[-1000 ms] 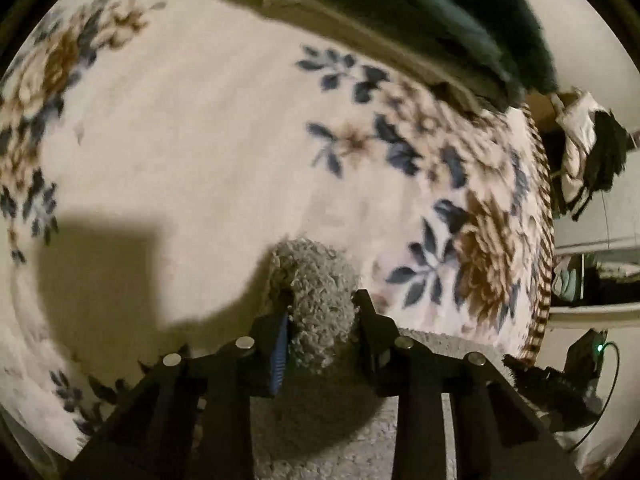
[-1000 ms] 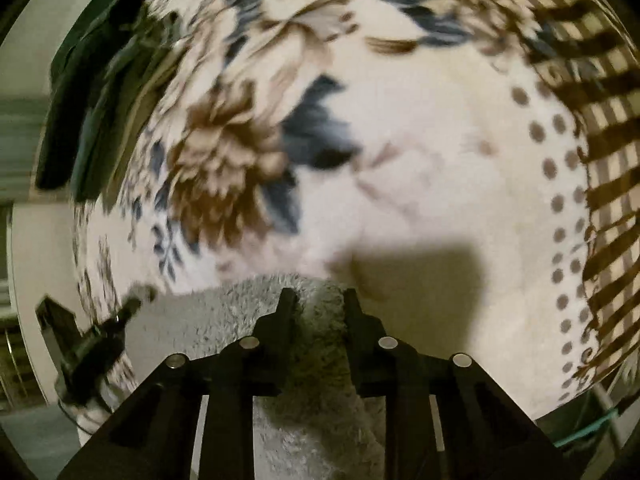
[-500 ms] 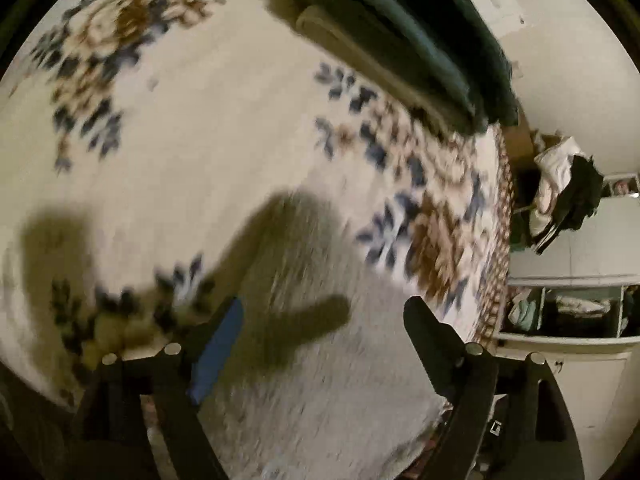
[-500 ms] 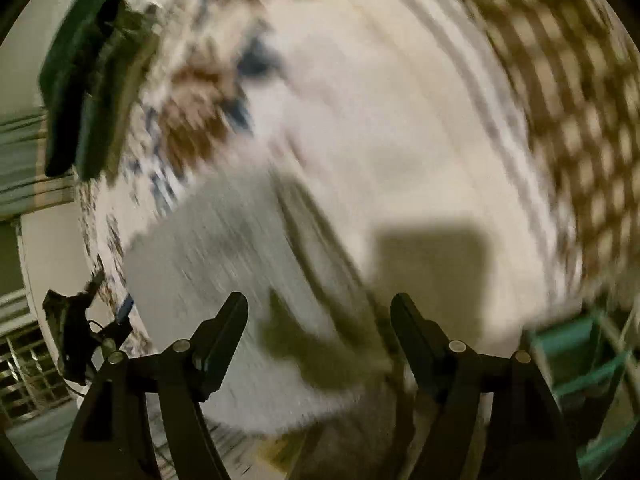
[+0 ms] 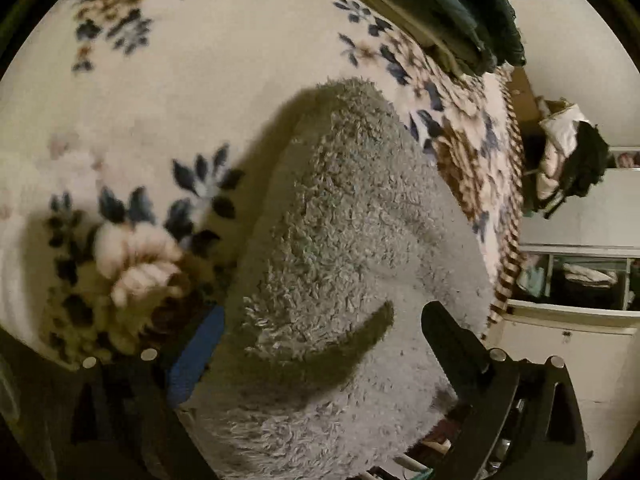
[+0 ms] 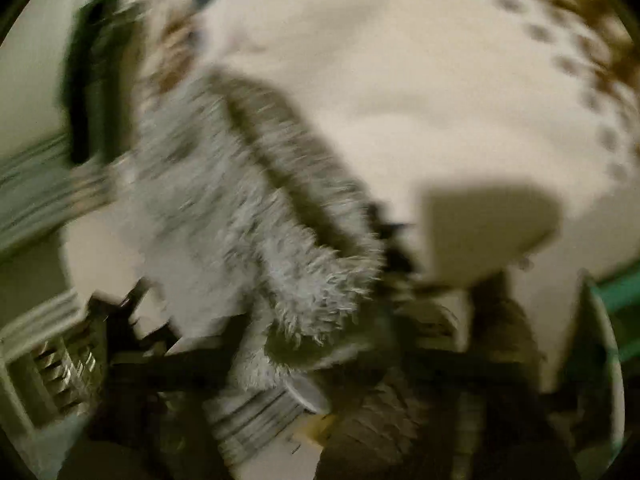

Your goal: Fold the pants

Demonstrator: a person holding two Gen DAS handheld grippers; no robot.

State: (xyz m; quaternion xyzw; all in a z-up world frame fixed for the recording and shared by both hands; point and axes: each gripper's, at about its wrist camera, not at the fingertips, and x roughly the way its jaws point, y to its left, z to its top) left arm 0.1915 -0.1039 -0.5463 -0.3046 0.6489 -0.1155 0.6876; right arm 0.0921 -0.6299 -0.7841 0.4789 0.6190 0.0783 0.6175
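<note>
The grey fluffy pants (image 5: pixel 352 216) lie folded in a long strip on the floral blanket (image 5: pixel 180 92). My left gripper (image 5: pixel 324 352) hangs just above their near end. Its jaws are still opening, spread wide, the blue pad (image 5: pixel 196 360) on the left and the black finger (image 5: pixel 452 340) on the right, and neither presses the cloth. The right wrist view is blurred by motion. There the pants (image 6: pixel 248 208) run from upper left down to the near edge. My right gripper (image 6: pixel 316 332) is also opening, its dark fingers far apart at the bottom with the fluffy end loose between them.
A stack of dark green folded clothes (image 5: pixel 460 12) sits at the blanket's far edge. A white shelf unit (image 5: pixel 580 272) and a heap of clothes (image 5: pixel 568 160) stand beyond the bed on the right. A green crate (image 6: pixel 616 292) shows at the right edge.
A second ago both grippers were shut on the grey pants. Both have opened wide and drawn back, and the pants now lie loose on the blanket.
</note>
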